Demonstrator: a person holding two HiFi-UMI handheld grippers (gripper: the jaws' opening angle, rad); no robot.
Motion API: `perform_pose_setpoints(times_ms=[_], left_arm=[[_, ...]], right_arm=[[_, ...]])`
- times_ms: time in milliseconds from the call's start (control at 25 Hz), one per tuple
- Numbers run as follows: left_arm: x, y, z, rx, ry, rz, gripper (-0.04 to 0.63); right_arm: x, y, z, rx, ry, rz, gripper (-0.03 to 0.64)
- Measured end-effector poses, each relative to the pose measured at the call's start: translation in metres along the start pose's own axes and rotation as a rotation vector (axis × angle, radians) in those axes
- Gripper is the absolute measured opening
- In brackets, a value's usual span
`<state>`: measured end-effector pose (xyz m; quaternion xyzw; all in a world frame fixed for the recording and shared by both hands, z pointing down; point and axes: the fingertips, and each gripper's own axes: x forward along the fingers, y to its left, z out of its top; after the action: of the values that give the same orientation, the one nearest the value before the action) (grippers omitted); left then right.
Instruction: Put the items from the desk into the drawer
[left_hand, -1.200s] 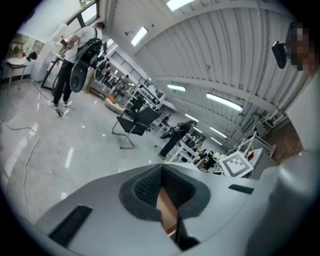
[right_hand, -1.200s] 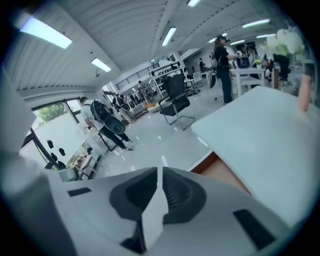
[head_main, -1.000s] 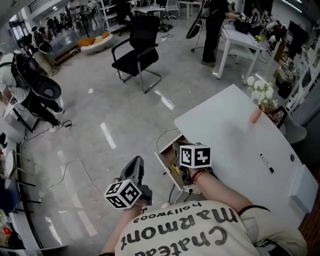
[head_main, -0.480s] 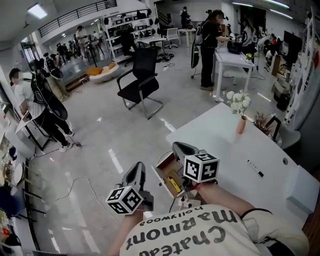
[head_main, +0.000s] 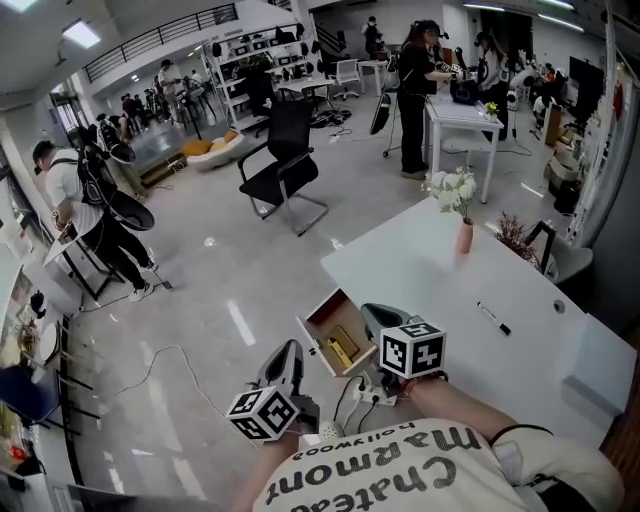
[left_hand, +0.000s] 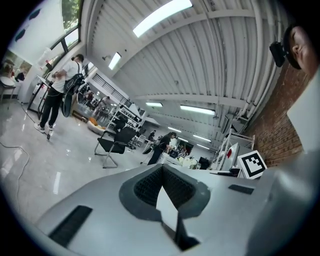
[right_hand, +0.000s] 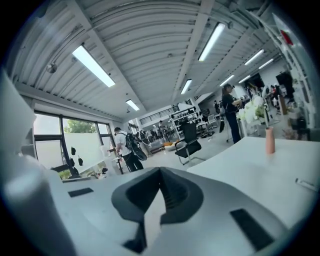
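Observation:
The white desk (head_main: 450, 290) fills the right of the head view. Its small wooden drawer (head_main: 318, 322) stands pulled out at the desk's near left corner, and a yellow item (head_main: 343, 347) lies in it. A black marker pen (head_main: 493, 318) lies on the desk top, well right of the drawer. My right gripper (head_main: 372, 312) hangs shut and empty just right of the drawer, over the desk edge. My left gripper (head_main: 291, 350) is left of the drawer over the floor, shut with nothing in it. In their own views the left gripper (left_hand: 162, 167) and right gripper (right_hand: 160, 171) both point level across the room.
A pink vase with white flowers (head_main: 464, 236) stands at the desk's far edge. A white power strip with cables (head_main: 366, 392) lies on the floor below the drawer. A black chair (head_main: 283, 165) stands further off, and people stand at tables beyond it.
My right gripper has come up out of the drawer and now sits beside it. The left gripper has risen too. The head view has lifted, so more of the room shows.

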<state>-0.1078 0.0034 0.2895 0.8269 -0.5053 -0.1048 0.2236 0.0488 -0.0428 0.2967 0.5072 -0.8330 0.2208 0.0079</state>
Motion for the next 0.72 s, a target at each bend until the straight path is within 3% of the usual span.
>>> perform_pose_setpoints(times_ms=[720], left_arm=[[-0.013,-0.038,-0.016,0.016,-0.034,-0.011,0.002]], right_arm=[[-0.043,-0.011,0.001,-0.038,-0.020,0.008,0.003]])
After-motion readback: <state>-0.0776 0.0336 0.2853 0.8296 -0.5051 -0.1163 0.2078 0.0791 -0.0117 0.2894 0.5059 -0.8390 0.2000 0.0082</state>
